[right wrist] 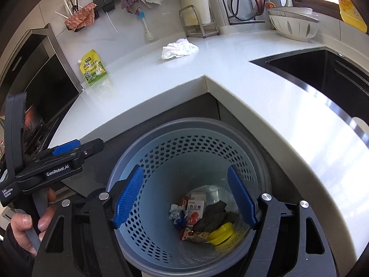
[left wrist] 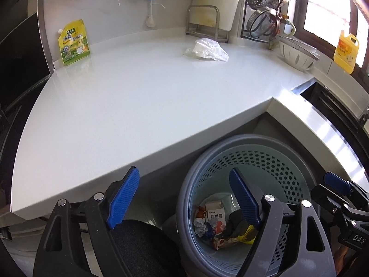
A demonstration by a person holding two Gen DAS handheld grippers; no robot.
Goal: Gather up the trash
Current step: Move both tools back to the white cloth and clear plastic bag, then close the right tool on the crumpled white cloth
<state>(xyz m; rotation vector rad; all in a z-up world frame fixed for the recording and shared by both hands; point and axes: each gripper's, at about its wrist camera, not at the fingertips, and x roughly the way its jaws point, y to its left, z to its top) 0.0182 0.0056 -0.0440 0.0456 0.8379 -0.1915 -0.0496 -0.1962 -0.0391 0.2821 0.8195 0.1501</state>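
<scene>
Grey-rimmed and perforated, the bin (right wrist: 189,198) fills the lower middle of the right wrist view, standing on the floor in the inner corner of the white counter (right wrist: 253,106). At its bottom lie a small carton, crumpled paper, a dark rag and a yellow lid. The right gripper (right wrist: 184,198) hangs over the bin mouth with its blue pads spread wide and nothing between them. The left gripper (left wrist: 184,200) is likewise released and empty, at the lower edge of its frame beside the bin.

By my reading a drop is done and the next pickup is due. What remains is a crumpled white plastic bag (left wrist: 207,49) in the upper middle of the left view, far back on the counter. It lies flat, its long axis running left to right, with a thin tail pointing right. A yellow-green pouch (left wrist: 73,42) stands upright at upper left, spout up; whether it is trash I cannot tell. The next move calls for a long reach over the counter and a pinch on the bag's raised folds.
</scene>
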